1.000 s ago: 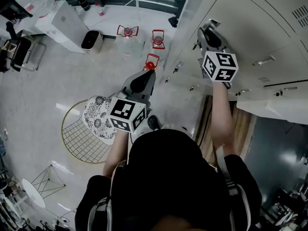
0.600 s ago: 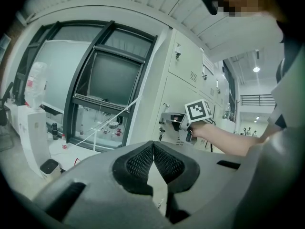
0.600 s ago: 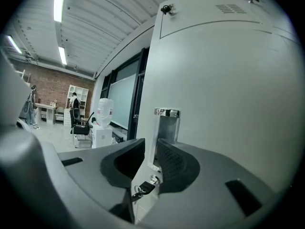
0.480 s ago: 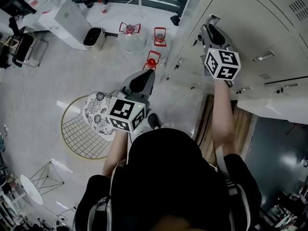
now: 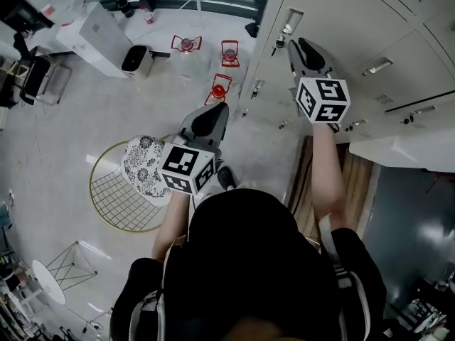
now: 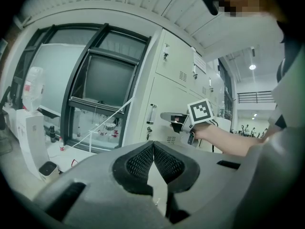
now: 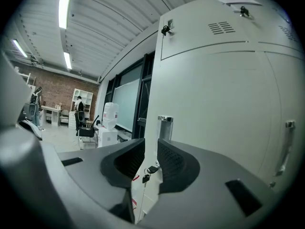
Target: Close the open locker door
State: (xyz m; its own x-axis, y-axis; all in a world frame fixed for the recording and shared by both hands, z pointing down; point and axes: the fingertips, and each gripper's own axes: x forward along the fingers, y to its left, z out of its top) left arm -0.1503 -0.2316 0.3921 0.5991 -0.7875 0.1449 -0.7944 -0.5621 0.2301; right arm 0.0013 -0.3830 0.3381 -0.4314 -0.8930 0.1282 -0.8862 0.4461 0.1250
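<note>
A bank of pale lockers (image 5: 355, 27) fills the upper right of the head view. A white panel (image 5: 402, 155) juts out from it at the right, apparently an open door seen from above. My right gripper (image 5: 293, 45) is raised close to a locker face, below a recessed handle (image 5: 291, 20). In the right gripper view its jaws (image 7: 151, 149) stand a little apart with nothing between them, facing a door with a handle (image 7: 165, 124) and hanging keys (image 7: 151, 169). My left gripper (image 5: 213, 109) hangs lower over the floor, shut and empty (image 6: 153, 147). The left gripper view shows the right gripper (image 6: 175, 120) beside the lockers.
On the floor are a round wire basket (image 5: 117, 204) with a patterned cloth (image 5: 146, 169), red-framed water jugs (image 5: 232, 54) near the locker base, and a white box (image 5: 92, 38) at the upper left. Dark windows (image 6: 102, 94) stand left of the lockers.
The right gripper has stayed against the locker face while the view shifted, and the recessed handle above it now shows. The left gripper has not moved.
</note>
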